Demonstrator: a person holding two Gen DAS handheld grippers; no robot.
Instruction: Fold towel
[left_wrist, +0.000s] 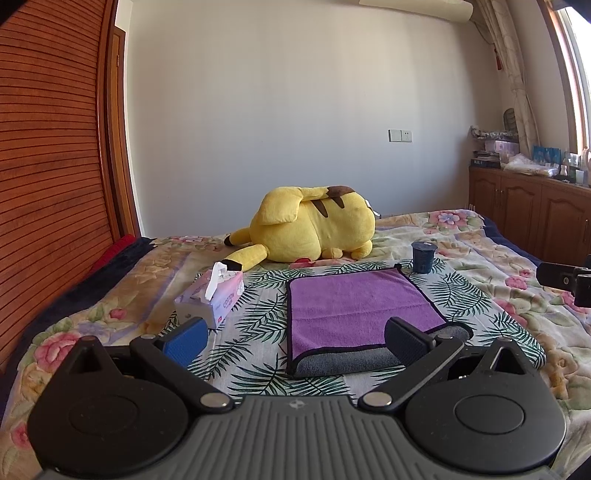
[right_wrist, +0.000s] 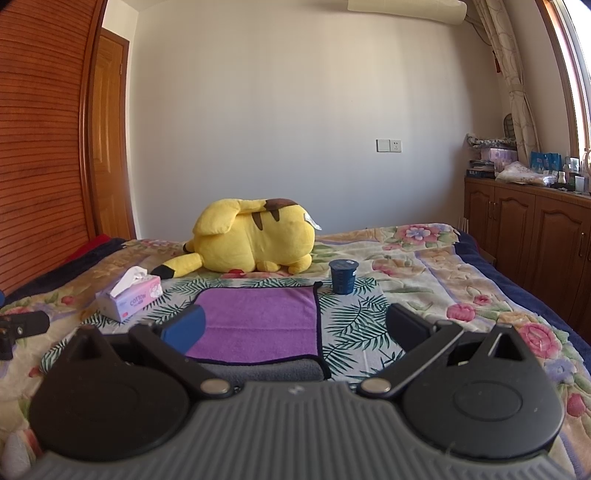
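Note:
A purple towel (left_wrist: 354, 302) with a grey underside lies folded flat on the leaf-print cloth on the bed; its grey lower layer shows along the near edge. It also shows in the right wrist view (right_wrist: 258, 321). My left gripper (left_wrist: 295, 338) is open and empty, hovering just before the towel's near edge. My right gripper (right_wrist: 295, 328) is open and empty, above the towel's near right part. The tip of the right gripper shows at the right edge of the left wrist view (left_wrist: 565, 280).
A yellow plush toy (left_wrist: 310, 229) lies behind the towel. A tissue box (left_wrist: 210, 299) stands to the towel's left, a dark blue cup (left_wrist: 423, 256) at its far right corner. Wooden wardrobe on the left, wooden cabinets (right_wrist: 535, 236) on the right.

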